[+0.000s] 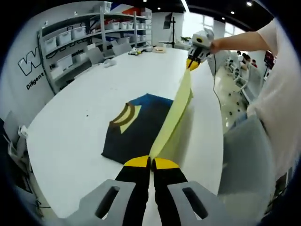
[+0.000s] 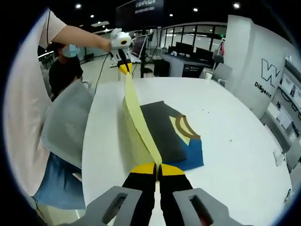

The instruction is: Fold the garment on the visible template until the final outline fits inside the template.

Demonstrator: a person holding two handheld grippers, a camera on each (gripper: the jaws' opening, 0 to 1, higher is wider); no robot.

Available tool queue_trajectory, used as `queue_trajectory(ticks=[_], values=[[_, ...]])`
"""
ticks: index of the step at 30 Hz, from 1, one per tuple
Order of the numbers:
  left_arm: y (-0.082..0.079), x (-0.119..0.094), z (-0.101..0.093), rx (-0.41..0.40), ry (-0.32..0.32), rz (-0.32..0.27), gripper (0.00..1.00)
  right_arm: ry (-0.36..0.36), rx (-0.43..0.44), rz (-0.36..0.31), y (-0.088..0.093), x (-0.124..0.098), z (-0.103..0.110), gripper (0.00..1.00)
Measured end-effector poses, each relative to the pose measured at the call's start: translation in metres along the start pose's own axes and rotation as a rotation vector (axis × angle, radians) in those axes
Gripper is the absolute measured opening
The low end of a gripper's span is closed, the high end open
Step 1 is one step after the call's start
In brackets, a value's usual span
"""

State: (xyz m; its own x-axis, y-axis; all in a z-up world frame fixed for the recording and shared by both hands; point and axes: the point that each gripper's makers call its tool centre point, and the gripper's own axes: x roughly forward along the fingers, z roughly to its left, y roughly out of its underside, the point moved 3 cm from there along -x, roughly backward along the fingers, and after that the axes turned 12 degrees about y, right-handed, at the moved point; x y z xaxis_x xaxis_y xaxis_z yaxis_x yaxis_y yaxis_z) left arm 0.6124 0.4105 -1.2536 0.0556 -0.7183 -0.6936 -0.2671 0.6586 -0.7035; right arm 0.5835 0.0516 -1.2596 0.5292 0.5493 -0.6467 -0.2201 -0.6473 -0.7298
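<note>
Garment (image 1: 136, 129): fold in progress; left gripper (image 1: 151, 162) and right gripper (image 2: 157, 168) fingers clenched on yellow edge (stretched taut). Next: lay it across, onto counter (image 1: 70, 127).

Matt cloth garment (image 1: 141, 127), smooth table (image 1: 75, 136)

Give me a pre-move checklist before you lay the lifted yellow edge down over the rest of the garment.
1. Left tongs shut on the yellow edge: ok.
2. Right tongs shut on the same edge: ok.
3. Edge stretched taut between both tongs: ok.
4. Rest of the garment lying flat on the white table: ok.
5. Template outline under the garment: cannot tell.
6. Table beyond the garment free for the fold: ok.
</note>
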Motion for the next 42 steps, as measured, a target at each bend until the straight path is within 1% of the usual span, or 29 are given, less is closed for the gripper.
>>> queue_trajectory(ticks=[4,8,16,21,25,29,35,36,37,39,40,41,42], values=[[-0.003,0.002,0.019,-0.018,-0.008,-0.003,0.00,0.001,0.011,0.008,-0.004,0.013,-0.018,0.00],[-0.003,0.006,0.037,-0.039,-0.014,-0.001,0.00,-0.004,0.022,0.018,-0.003,0.028,-0.033,0.00],[-0.002,0.021,0.074,-0.094,-0.024,0.012,0.00,-0.019,0.030,0.034,-0.001,0.056,-0.059,0.00],[-0.001,0.030,0.096,-0.134,-0.034,0.016,0.00,-0.035,0.042,0.054,0.003,0.077,-0.077,0.00],[0.003,0.039,0.113,-0.162,-0.042,0.028,0.00,-0.046,0.050,0.067,0.006,0.091,-0.085,0.00],[0.008,0.048,0.128,-0.193,-0.046,0.036,0.00,-0.046,0.079,0.078,0.012,0.106,-0.093,0.00],[0.014,0.065,0.143,-0.239,-0.043,0.054,0.01,-0.039,0.130,0.120,0.029,0.126,-0.099,0.00],[0.015,0.067,0.145,-0.250,-0.044,0.057,0.01,-0.035,0.135,0.122,0.031,0.128,-0.101,0.00],[0.017,0.070,0.149,-0.262,-0.048,0.056,0.01,-0.027,0.164,0.132,0.034,0.132,-0.102,0.00],[0.019,0.077,0.154,-0.297,-0.049,0.055,0.01,-0.019,0.179,0.143,0.039,0.137,-0.104,0.00],[0.020,0.079,0.156,-0.301,-0.053,0.055,0.01,-0.015,0.186,0.147,0.041,0.140,-0.105,0.00],[0.022,0.082,0.160,-0.331,-0.070,0.053,0.01,-0.012,0.192,0.149,0.042,0.142,-0.105,0.00],[0.024,0.085,0.161,-0.358,-0.072,0.051,0.01,-0.009,0.197,0.154,0.042,0.145,-0.105,0.00]])
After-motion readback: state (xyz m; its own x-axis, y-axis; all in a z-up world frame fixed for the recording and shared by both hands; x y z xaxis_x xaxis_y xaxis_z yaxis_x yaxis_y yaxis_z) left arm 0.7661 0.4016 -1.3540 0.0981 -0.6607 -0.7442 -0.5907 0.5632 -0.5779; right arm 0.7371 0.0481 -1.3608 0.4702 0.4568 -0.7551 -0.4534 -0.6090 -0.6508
